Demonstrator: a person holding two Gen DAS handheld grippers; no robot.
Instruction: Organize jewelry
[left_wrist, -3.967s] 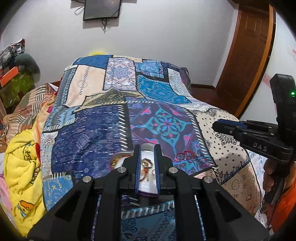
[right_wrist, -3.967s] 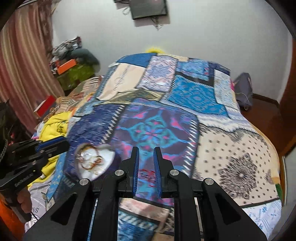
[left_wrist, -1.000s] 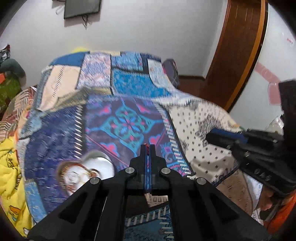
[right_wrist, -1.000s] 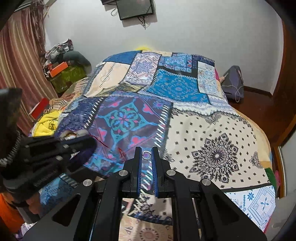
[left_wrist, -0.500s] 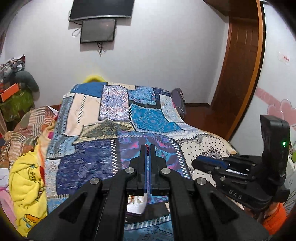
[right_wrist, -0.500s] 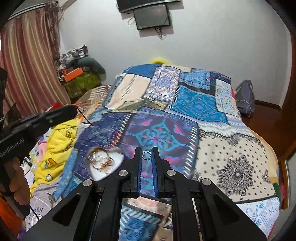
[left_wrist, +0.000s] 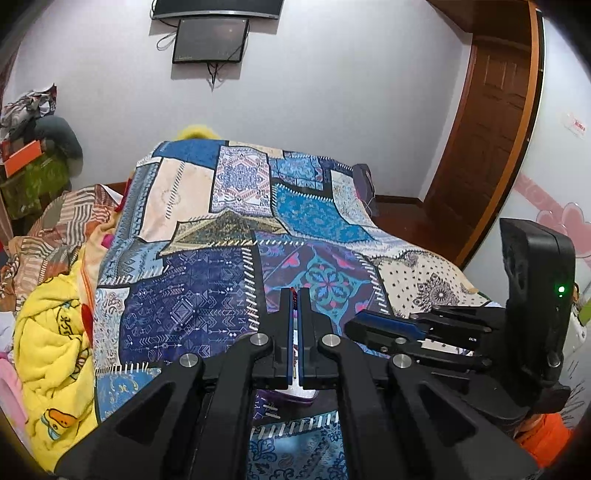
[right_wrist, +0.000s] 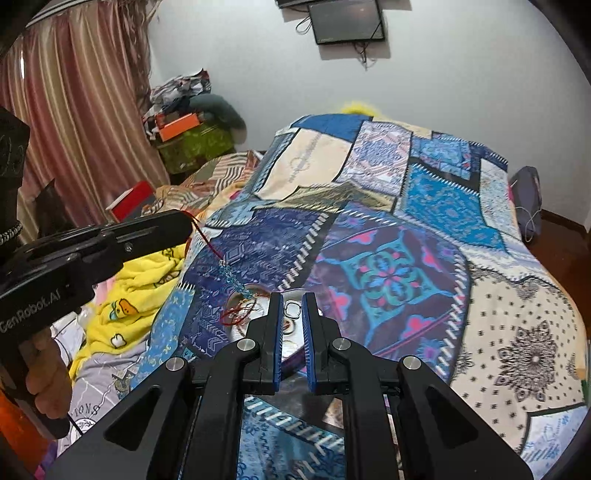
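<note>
A white heart-shaped dish (right_wrist: 255, 334) with jewelry in it lies on the patchwork bedspread (right_wrist: 388, 266). In the right wrist view my left gripper (right_wrist: 186, 223) is shut on a red cord bracelet (right_wrist: 232, 275) with blue beads, which hangs down to the dish. My right gripper (right_wrist: 293, 301) is over the dish, shut on a small metal ring (right_wrist: 292, 309). The left wrist view shows the left gripper (left_wrist: 294, 292) with red cord at its tips, the right gripper (left_wrist: 354, 325) close on its right, and only an edge of the dish (left_wrist: 295, 393) below the fingers.
A yellow blanket (left_wrist: 48, 343) and striped bedding (left_wrist: 48, 236) are heaped along the bed's left side. A hand (right_wrist: 44, 376) grips the left handle. Boxes and clothes (right_wrist: 188, 136) are stacked by the curtain, and a brown door (left_wrist: 484, 147) stands at the right.
The right gripper, still holding the ring, has moved left until the dish lies under its fingers. The left gripper has risen with the red cord, and the beaded bracelet now dangles over the dish.
</note>
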